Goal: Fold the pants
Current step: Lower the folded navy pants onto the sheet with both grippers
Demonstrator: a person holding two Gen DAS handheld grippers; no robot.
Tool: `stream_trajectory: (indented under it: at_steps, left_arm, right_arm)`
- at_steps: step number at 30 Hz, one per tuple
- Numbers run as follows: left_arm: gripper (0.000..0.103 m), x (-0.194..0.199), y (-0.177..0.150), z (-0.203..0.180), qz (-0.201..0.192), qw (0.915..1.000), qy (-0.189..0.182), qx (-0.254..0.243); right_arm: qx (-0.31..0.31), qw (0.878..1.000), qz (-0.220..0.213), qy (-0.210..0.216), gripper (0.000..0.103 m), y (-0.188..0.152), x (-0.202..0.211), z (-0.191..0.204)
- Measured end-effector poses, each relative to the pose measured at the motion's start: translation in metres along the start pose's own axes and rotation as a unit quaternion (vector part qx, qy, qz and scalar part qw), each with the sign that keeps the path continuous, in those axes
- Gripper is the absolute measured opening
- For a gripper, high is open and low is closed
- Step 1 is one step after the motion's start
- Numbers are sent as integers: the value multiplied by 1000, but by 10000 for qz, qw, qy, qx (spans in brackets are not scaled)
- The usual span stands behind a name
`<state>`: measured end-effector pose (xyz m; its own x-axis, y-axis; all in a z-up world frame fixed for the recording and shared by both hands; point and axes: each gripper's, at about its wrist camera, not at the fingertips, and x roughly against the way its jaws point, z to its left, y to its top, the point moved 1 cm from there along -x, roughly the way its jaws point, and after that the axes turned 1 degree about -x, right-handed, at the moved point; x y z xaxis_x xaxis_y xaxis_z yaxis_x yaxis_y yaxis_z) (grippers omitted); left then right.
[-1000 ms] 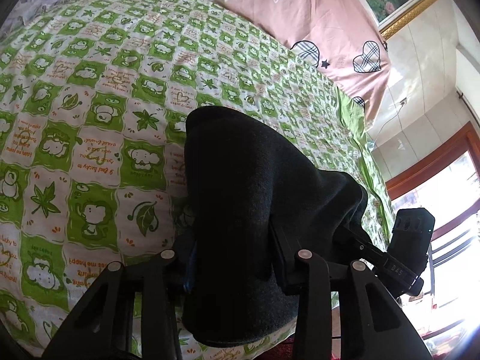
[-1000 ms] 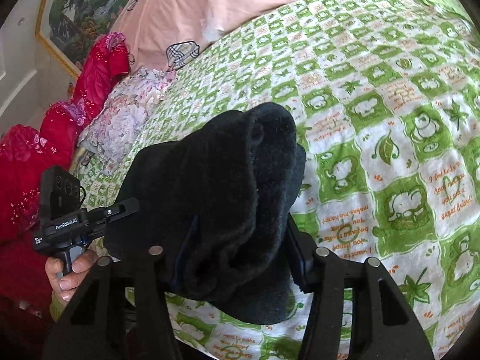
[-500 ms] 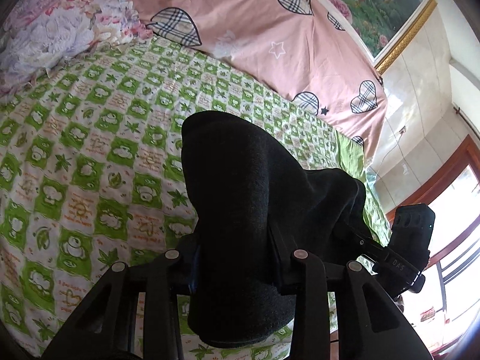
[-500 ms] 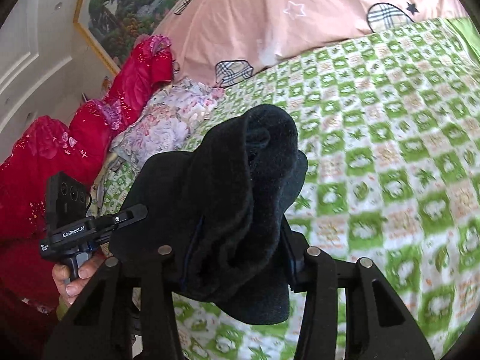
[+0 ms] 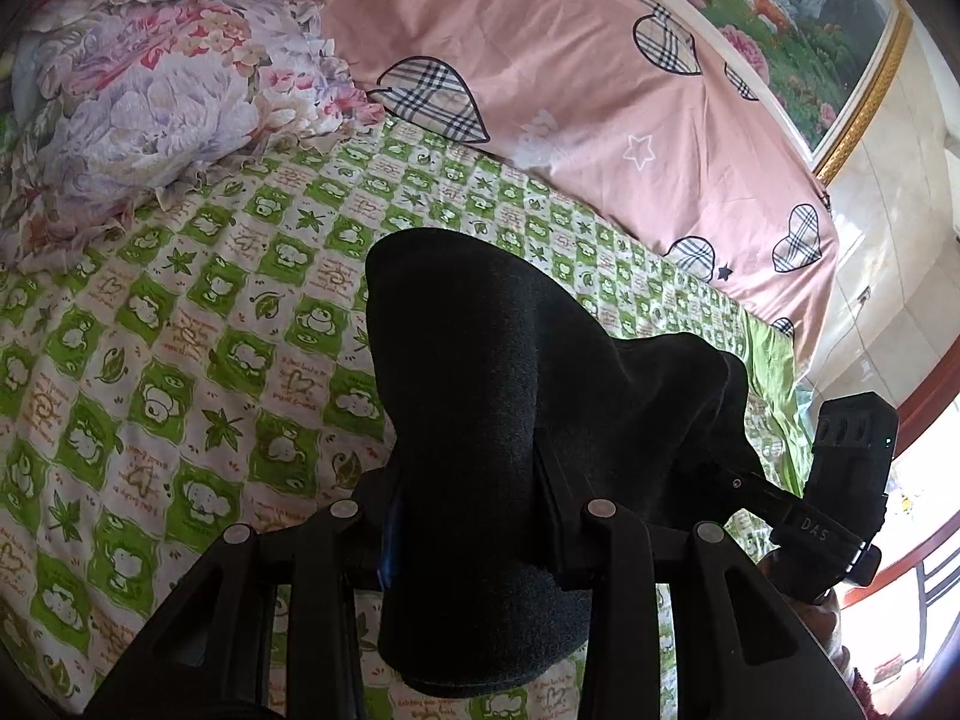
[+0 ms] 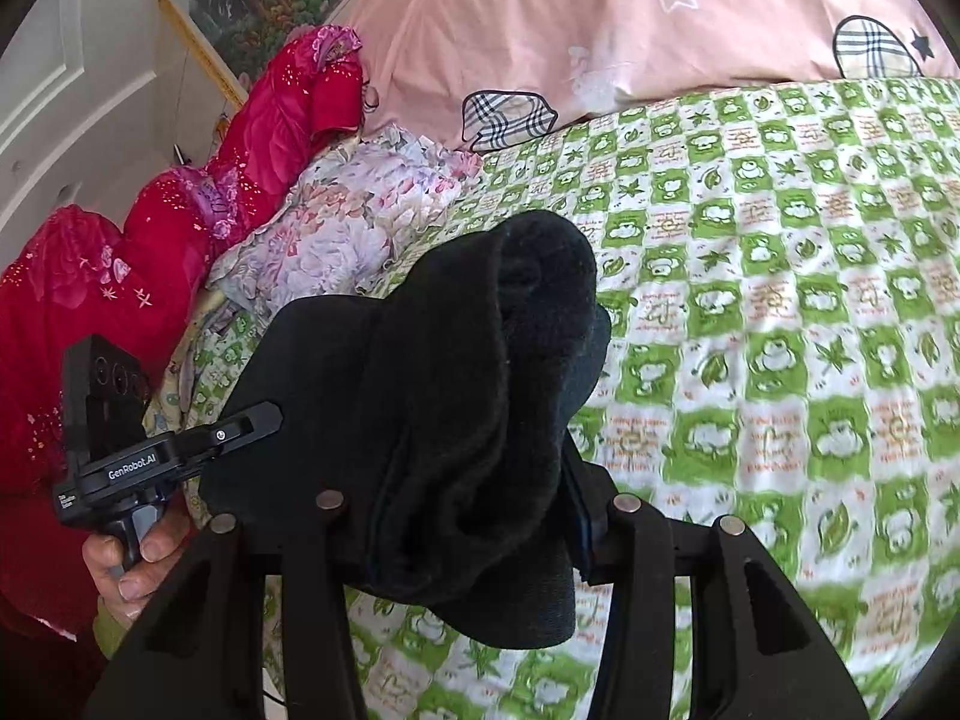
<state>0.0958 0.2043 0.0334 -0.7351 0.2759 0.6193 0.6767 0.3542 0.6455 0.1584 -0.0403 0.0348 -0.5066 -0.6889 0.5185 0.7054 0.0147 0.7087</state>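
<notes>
Pants [image 5: 480, 420], black and thick, hang up over the green bed sheet [image 5: 180, 360], pinched by the left gripper [image 5: 468, 516] and right gripper [image 6: 474, 510]. Next: lay them flat.

A bed [image 5: 180, 360] in green-checked sheet, framed landscape painting [image 5: 798, 30] on pale wall, daylit window [image 5: 924, 540].

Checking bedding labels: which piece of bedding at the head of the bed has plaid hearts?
The pink quilt has plaid hearts; the pillow is floral, the red quilt sparkly.
</notes>
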Motion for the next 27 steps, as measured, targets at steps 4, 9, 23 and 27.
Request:
stream_trajectory:
  at_steps: [4,9,23,27]
  left_arm:
    - [36,-8,4,5,29,9999,136,-10]
    - [36,-15,-1,14,107,9996,242,48]
    - [49,-36,-19,38,343,9985,346,256]
    - [58,-33,-21,40,309,9983,438,236]
  right_arm:
    - [-24,9999,145,-2,47,5,-13,-6]
    - [-57,9992,385,15,47,3,-32,-12]
    - [-206,9980,568,-183,59,-12,-48,-32]
    - [-322,9979,531,-167,62,-14,-48,-35]
